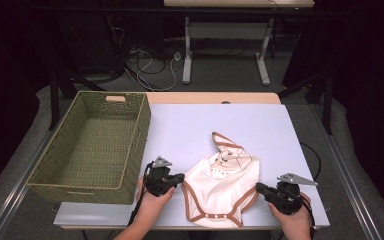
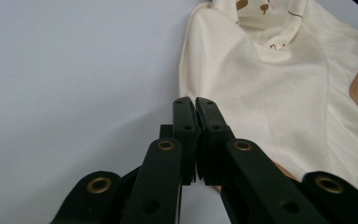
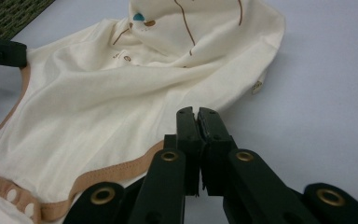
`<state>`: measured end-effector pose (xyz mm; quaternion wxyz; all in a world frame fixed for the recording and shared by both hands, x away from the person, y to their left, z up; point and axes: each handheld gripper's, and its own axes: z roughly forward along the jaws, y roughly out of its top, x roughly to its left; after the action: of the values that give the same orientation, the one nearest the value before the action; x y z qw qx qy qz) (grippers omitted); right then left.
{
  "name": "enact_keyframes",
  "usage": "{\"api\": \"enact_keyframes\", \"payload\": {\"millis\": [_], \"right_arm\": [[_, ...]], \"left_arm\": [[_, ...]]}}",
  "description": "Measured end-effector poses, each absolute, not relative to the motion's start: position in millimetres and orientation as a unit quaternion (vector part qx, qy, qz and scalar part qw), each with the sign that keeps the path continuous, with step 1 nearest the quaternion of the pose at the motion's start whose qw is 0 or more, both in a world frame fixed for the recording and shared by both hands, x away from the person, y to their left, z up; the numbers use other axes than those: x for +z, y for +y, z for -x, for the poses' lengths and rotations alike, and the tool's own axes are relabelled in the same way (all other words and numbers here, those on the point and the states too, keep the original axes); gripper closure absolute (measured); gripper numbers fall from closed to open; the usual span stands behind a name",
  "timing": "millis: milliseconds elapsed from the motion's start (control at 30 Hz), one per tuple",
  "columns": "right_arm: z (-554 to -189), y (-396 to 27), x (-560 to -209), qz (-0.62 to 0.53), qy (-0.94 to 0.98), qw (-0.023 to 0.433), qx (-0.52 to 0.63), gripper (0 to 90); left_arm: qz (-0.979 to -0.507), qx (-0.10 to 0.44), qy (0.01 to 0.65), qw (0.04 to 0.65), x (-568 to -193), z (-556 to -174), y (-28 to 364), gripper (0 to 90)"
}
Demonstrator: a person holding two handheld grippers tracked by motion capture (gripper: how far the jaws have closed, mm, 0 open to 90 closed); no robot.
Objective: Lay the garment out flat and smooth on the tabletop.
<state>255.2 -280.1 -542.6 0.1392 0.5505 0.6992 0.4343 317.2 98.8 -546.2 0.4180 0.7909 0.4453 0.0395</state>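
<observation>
1. Left gripper (image 1: 180, 178): held in the person's left hand (image 1: 150, 197) at the near edge of the table (image 1: 280, 125). In the left gripper view the jaws stand pressed together at the garment's left hem; whether a fold of cloth is pinched between them cannot be told.
2. Right gripper (image 1: 259, 188): held in the person's right hand (image 1: 292, 217) at the near right of the table. In the right gripper view the jaws are closed against each other at the garment's brown-trimmed leg edge; whether fabric is caught between them cannot be told.
3. Baby bodysuit (image 1: 222, 182): cream fabric with brown binding. It lies crumpled on the table between the two grippers, snap-fastener crotch end toward the person and neck end pointing away. The right gripper view shows white snaps on the brown band and small printed motifs near the neck.
4. Wicker basket (image 1: 130, 150): olive-green and rectangular, it stands on the left part of the table, just beyond the left gripper and apart from the bodysuit.
</observation>
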Motion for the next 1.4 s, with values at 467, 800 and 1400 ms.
{"api": "enact_keyframes", "payload": {"millis": [467,800,1400], "right_arm": [[-256,-286,-539,-0.553,0.695,0.142,0.438,88.0],[-258,-286,-539,-0.551,0.693,0.146,0.441,88.0],[-265,-291,-540,-0.556,0.690,0.153,0.439,88.1]], "left_arm": [[-0.787,0.047,0.448,0.422,-539,-304,116,87.8],[-0.790,0.064,0.446,0.416,-540,-300,117,87.9],[-0.784,0.062,0.458,0.414,-547,-302,122,87.9]]}}
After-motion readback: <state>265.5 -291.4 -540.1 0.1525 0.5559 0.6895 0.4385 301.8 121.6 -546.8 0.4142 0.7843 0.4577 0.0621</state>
